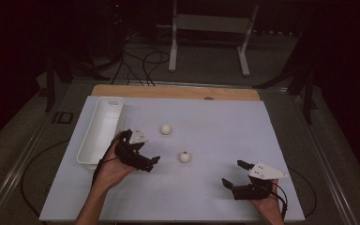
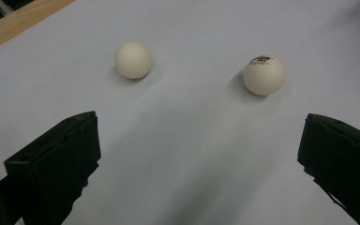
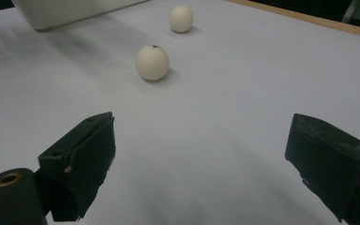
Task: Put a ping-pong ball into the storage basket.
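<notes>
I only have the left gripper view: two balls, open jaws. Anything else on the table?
Observer: Yes, a white bin lies along the table's left edge, beside the left gripper.
Operator: Anything in the bin?
Observer: What the high view shows of its inside looks empty.
Operator: Where's the right gripper?
Observer: Near the front right of the table, right gripper open, its jaws pointing left toward the printed ball.
Operator: Which ball is closer to the bin?
Observer: The plain ball; it lies farther back and nearer the bin than the printed one.
</notes>
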{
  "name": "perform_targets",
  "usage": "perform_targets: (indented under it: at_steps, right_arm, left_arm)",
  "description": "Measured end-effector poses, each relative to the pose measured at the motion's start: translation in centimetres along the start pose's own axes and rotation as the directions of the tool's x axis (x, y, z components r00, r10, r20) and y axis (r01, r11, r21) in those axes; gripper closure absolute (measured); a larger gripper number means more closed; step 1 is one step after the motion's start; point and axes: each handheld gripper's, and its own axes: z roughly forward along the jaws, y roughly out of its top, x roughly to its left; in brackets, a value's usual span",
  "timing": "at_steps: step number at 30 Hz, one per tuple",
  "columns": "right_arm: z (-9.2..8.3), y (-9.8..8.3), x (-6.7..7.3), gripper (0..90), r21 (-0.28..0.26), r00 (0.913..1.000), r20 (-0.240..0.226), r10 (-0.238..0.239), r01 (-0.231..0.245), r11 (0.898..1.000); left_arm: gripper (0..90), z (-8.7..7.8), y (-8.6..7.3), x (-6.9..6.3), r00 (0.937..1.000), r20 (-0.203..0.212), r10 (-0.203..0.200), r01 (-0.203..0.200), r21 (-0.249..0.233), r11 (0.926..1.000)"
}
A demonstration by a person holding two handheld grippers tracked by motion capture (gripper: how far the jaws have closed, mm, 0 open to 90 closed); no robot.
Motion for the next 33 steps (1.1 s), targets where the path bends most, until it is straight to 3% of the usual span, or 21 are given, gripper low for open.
perform_targets:
  at_steps: [33]
  right_arm:
    - [-0.1,0.0,-0.1,8.2,-0.004,1.0000,0.002,-0.002,0.002,1.000]
  left_arm:
    - [0.1,3.3,2.4,-1.4,0.9968,0.049,0.063,-0.065,0.020,0.9977]
